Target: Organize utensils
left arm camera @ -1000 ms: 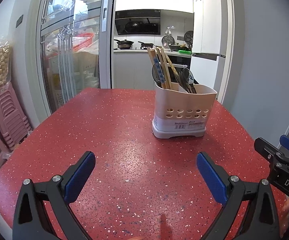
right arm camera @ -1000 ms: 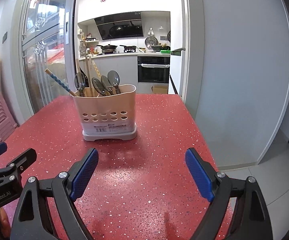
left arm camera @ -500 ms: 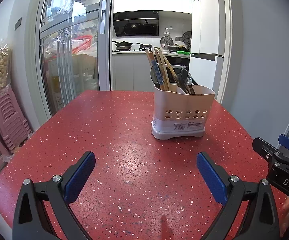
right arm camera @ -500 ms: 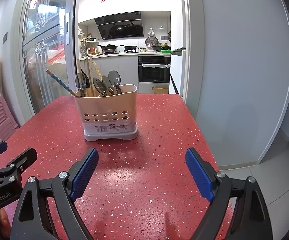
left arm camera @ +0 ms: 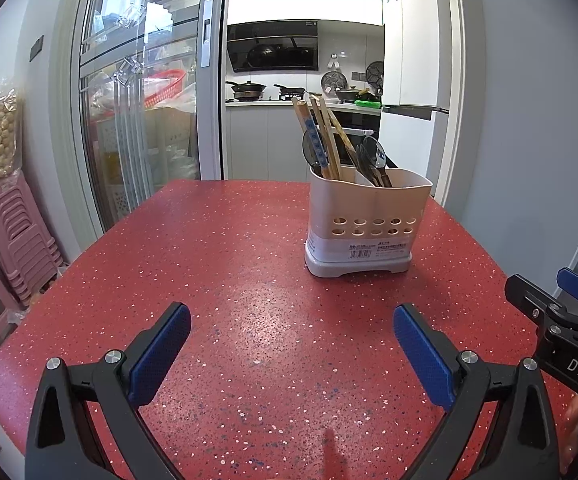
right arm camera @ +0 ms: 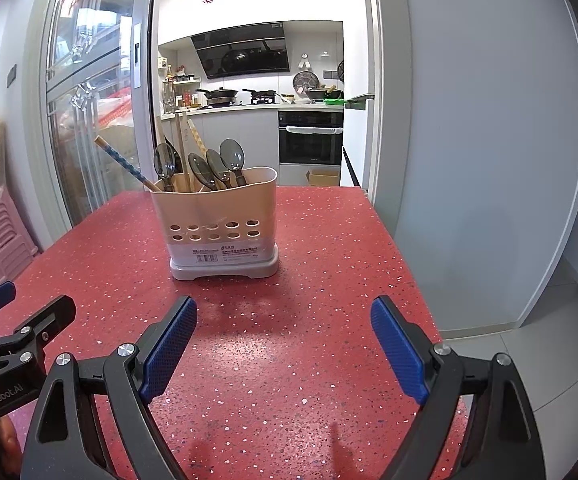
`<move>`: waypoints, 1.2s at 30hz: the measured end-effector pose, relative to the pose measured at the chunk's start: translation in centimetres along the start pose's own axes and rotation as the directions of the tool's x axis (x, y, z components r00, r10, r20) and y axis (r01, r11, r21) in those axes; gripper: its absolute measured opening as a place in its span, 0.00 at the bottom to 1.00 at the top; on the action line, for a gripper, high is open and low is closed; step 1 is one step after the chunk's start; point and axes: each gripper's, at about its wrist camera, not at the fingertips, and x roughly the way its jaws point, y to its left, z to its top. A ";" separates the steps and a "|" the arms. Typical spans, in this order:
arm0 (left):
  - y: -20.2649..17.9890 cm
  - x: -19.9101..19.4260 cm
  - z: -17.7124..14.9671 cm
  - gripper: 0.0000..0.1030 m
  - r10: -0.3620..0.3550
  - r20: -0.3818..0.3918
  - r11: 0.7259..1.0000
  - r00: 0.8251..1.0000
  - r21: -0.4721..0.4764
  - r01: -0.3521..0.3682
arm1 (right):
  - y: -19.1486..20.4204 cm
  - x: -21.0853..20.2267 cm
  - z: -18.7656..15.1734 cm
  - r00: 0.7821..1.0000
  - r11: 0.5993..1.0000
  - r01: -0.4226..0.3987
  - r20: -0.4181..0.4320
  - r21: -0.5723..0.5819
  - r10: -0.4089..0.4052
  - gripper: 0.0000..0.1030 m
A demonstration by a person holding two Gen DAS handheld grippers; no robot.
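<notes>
A beige utensil holder [left arm camera: 367,224] with a grey base stands on the red speckled table [left arm camera: 217,264]; it also shows in the right wrist view [right arm camera: 221,224]. Wooden chopsticks [left arm camera: 323,136] lean in its left part, dark spoons [left arm camera: 373,160] in its right part. In the right wrist view the chopsticks [right arm camera: 129,166] and spoons [right arm camera: 219,166] stick out of the top. My left gripper [left arm camera: 291,354] is open and empty, short of the holder. My right gripper [right arm camera: 283,344] is open and empty, just in front of the holder.
The table's right edge [right arm camera: 413,280] drops to a tiled floor beside a grey wall. Pink stools [left arm camera: 13,236] stand left of the table. A glass sliding door [left arm camera: 137,120] and a kitchen lie behind. Each gripper shows at the other view's edge [left arm camera: 561,320].
Both grippers have drawn slightly nearer the holder and tilted a little. Their jaws stay open. The holder and utensils have not moved.
</notes>
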 end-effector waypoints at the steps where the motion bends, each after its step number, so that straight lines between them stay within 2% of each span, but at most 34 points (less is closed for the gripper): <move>1: 0.0 0.0 0.0 1.00 0.000 0.000 1.000 1.000 0.000 0.000 | 0.0 0.0 0.0 1.000 1.000 -0.001 0.000 0.000 0.001 0.88; 36: -0.1 -0.1 -0.2 1.00 -0.003 -0.004 1.000 1.000 0.004 0.003 | 0.2 -0.1 -0.1 1.000 1.000 -0.003 0.001 0.002 0.003 0.88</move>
